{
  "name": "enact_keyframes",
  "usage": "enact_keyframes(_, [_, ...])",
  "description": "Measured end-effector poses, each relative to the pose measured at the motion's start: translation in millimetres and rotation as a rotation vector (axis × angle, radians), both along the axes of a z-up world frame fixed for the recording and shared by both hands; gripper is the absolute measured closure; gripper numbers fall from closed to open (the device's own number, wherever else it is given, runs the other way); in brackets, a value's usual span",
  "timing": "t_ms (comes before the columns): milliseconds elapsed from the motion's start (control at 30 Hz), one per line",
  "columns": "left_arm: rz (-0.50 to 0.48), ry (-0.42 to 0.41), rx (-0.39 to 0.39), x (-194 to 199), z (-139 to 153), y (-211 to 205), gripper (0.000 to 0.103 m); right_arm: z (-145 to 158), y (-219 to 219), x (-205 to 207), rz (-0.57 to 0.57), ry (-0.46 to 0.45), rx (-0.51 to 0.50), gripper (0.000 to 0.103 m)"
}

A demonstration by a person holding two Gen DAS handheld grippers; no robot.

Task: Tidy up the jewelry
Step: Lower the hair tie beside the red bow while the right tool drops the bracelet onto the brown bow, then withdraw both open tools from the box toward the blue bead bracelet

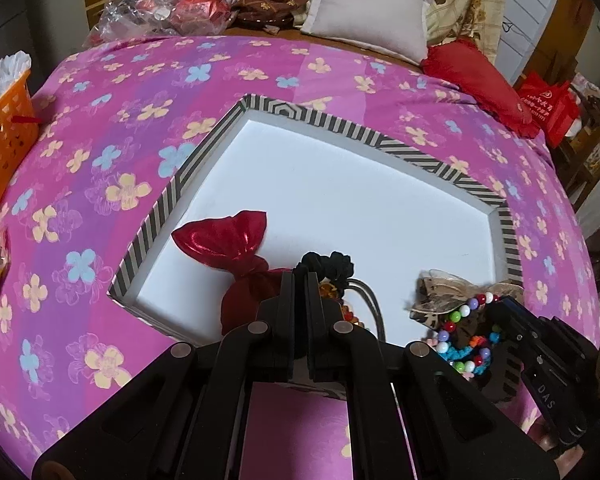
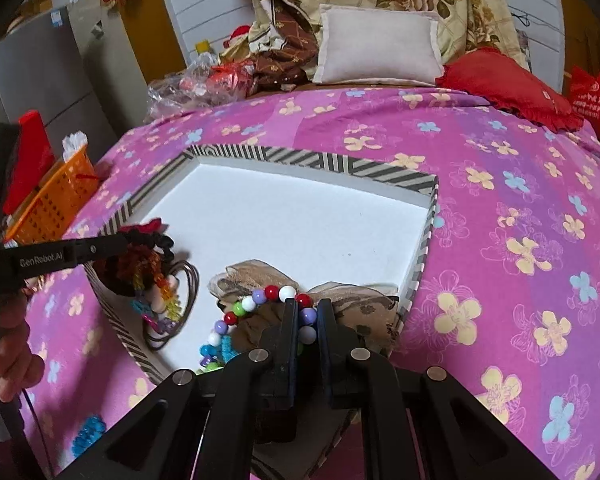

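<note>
Two grippers over striped box near edge | left gripper clamped on black scrunchie bundle, red pouch just left | right gripper pinching bead bracelet over brown bow, white floor directly below both | writing: "GenRobot.AI", "DAS"

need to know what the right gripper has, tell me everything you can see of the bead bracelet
The bead bracelet is a loop of round glossy beads in red, white, green and lilac, plastic by their look. It lies draped over a brown sheer bow at the near edge of the striped box, above its white floor. The right gripper is shut on it, one lilac and one white bead between its fingers.
</note>
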State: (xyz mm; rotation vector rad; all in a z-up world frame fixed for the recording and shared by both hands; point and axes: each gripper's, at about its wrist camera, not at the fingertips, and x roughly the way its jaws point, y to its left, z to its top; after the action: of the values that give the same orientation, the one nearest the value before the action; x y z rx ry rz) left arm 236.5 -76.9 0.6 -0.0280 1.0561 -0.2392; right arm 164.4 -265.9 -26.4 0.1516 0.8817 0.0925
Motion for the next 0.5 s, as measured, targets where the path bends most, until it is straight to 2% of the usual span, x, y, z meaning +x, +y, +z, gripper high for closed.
enact_keyframes(167, [0.002,-0.002,0.022,0,-5,0,0.1,-3,0,-2,-0.011,0.015,-0.006,0.093])
enact_keyframes(200, [0.004,-0.002,0.025,0,-6,0,0.1,-3,-1,-2,-0.014,0.015,-0.006,0.089])
enact_keyframes(267, [0.01,-0.002,0.032,0,-7,1,0.1,-1,-2,-5,-0.02,0.008,-0.003,0.073])
enact_keyframes(300, [0.01,-0.003,0.034,0,-8,1,0.1,1,-2,-7,-0.013,-0.001,0.006,0.069])
enact_keyframes(433, [0.018,0.005,0.04,-3,-10,3,0.099,7,1,-14,-0.01,-0.009,-0.007,0.068])
enact_keyframes(500, [0.023,0.009,0.034,-5,-9,4,0.094,12,3,-20,-0.009,-0.018,-0.003,0.068])
